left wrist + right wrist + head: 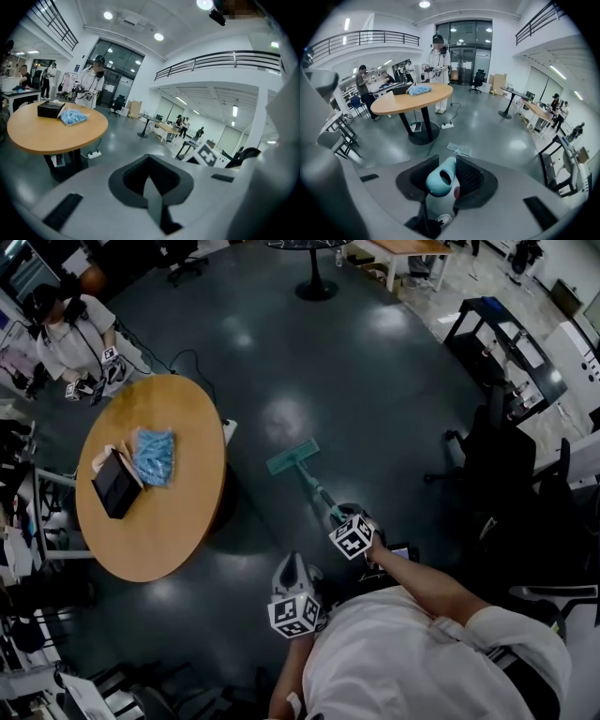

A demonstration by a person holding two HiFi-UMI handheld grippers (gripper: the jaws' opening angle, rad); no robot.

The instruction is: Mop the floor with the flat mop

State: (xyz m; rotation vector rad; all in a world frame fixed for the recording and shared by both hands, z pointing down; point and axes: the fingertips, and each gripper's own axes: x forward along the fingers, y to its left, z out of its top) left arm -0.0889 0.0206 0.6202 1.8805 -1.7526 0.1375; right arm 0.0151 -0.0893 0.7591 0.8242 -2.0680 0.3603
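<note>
Teal long-handled flat mop (312, 484) clamped at top end by right gripper (345, 515); long axis ahead-left, mop head (292, 457) laid on dark glossy floor (375, 371) (near round wooden bench (178, 521)). Left gripper (295, 579) closed, empty, farther off.

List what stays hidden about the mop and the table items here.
- Mop pad underside: head view, faces the floor.
- Shaft: right gripper view, mostly behind the right gripper body.
- Box contents: head view, too small and dark.
</note>
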